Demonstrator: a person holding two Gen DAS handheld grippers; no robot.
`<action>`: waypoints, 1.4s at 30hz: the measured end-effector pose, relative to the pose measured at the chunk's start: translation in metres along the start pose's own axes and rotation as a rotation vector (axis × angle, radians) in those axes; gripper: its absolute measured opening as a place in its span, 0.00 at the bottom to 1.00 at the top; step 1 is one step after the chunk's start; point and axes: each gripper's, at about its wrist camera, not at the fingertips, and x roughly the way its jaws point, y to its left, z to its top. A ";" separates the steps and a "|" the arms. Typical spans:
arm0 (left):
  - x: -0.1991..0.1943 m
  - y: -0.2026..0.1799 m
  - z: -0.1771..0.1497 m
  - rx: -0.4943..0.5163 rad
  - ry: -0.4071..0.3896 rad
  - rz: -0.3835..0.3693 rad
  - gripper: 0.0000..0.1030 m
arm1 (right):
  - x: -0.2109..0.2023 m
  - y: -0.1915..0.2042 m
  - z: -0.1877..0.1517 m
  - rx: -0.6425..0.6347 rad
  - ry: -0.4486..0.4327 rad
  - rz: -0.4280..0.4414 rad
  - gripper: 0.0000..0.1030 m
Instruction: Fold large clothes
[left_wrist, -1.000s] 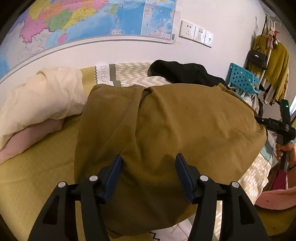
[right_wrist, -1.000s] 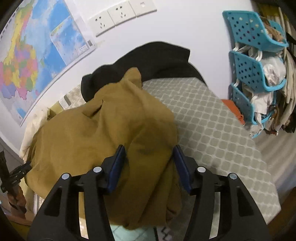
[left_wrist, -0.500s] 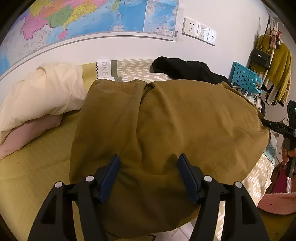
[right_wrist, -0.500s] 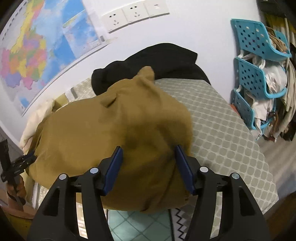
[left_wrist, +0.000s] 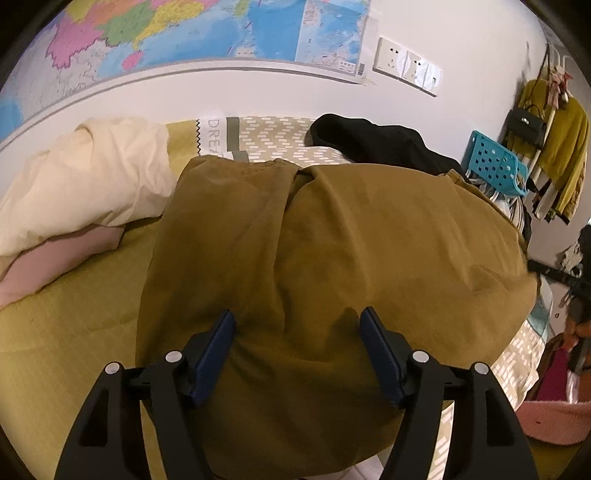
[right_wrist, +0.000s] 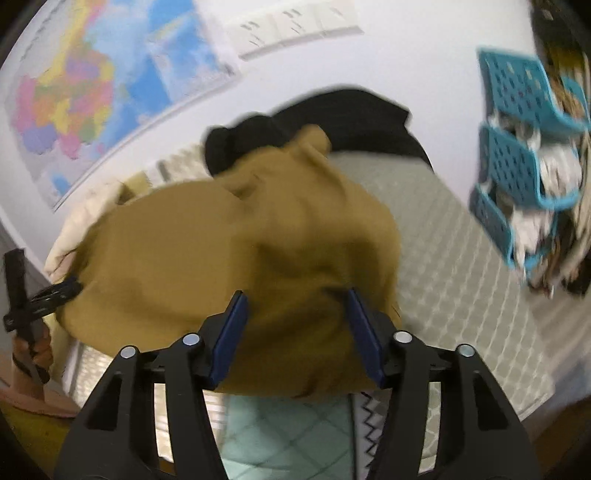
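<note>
We judge the mustard garment (left_wrist: 332, 258) soft, limp and light — take it by an edge nearest the black garment (left_wrist: 373, 142). The left claw (left_wrist: 297, 354) has just been opening, the right claw (right_wrist: 295, 332) closing — both stand apart over the cloth, gripping nothing.

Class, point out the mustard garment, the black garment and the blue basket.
mustard garment (left_wrist: 332, 258), left wrist view, middle of its cloth
black garment (left_wrist: 369, 142), left wrist view, its crumpled middle
blue basket (left_wrist: 493, 166), left wrist view, its perforated wall

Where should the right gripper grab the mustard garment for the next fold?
Probably the mustard garment's near hem, coming from the bed's near side. In the blurred right wrist view that edge bunches between the right gripper's just-closing jaws, while the far end lies against the black garment.
</note>
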 end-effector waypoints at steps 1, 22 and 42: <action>-0.001 0.000 0.000 -0.003 -0.001 0.001 0.66 | -0.004 -0.005 -0.002 0.036 -0.013 0.030 0.47; 0.000 -0.002 -0.003 0.001 0.007 0.000 0.69 | -0.045 -0.050 -0.021 0.128 -0.079 0.010 0.02; -0.025 0.006 -0.030 -0.030 -0.006 -0.039 0.68 | -0.002 0.004 -0.011 0.046 0.022 0.144 0.32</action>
